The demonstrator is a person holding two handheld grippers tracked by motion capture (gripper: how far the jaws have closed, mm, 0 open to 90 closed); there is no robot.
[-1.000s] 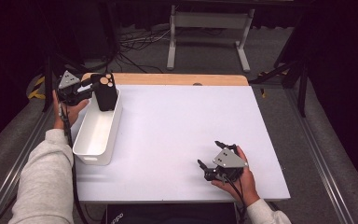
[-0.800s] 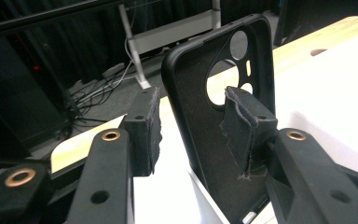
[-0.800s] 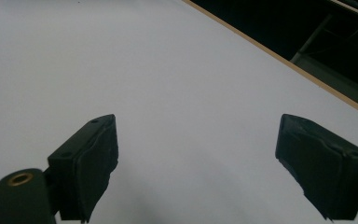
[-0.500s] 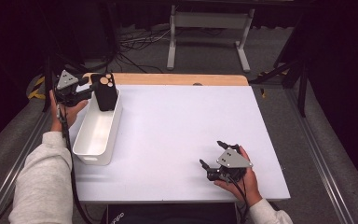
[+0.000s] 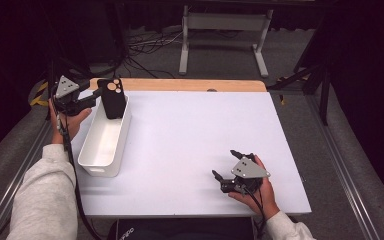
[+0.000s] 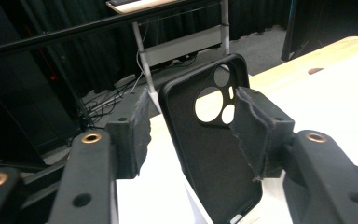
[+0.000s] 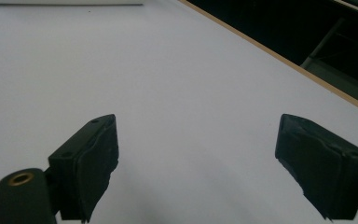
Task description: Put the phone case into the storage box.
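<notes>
- Two grippers were in my hands: my left gripper hung at the far left corner of the white table, and my right gripper rested near the front edge, jaws spread wide with nothing between them.
- In the left gripper view, the black soft phone case with round camera cut-outs stood upright between my left jaws. It touched one pad; a gap showed at the other, so I could not tell whether I had it pinched or had let go.
- I judged the main risk was the case tipping. It stood on end at the far end of the white rectangular plastic bin, leaning near the rim, and pulling the jaws away crookedly could have dragged it over the wall and onto the table.
- The bin held the case's lower end; the rest of its floor looked bare.
</notes>
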